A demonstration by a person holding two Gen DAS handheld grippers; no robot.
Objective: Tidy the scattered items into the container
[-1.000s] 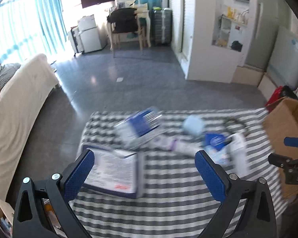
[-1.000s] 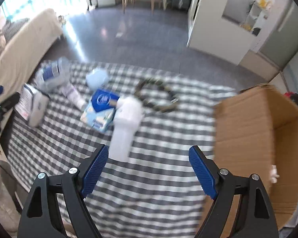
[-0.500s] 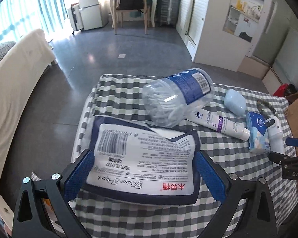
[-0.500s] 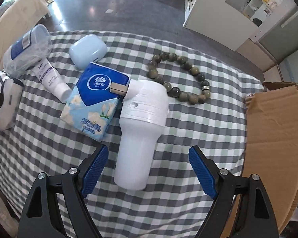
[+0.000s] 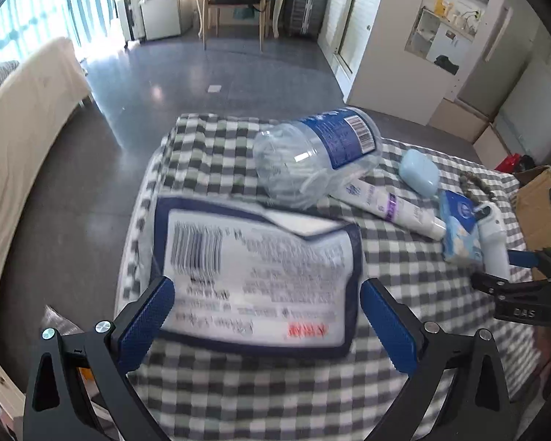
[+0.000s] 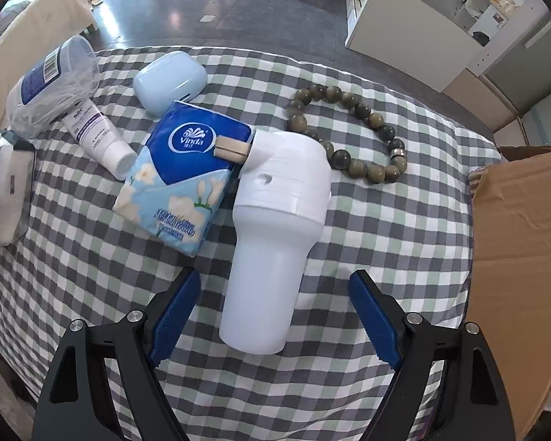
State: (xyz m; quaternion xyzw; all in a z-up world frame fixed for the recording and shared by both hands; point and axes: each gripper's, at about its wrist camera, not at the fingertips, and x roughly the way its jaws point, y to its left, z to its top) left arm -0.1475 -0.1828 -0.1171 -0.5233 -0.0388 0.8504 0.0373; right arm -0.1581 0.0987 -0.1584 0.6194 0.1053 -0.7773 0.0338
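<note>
Right tongs spread wide, straddling white bottle lying on checked worktop. Left tongs apart over tissue pack. Advice: lower squarely, clamp mid-body, avoid bead bracelet; cardboard box at right.

I see a matt woven checked cloth; on it, beside a smooth white plastic device, lie a glossy film-wrapped tissue pack and polished beads; right of them, rough brown cardboard.
</note>
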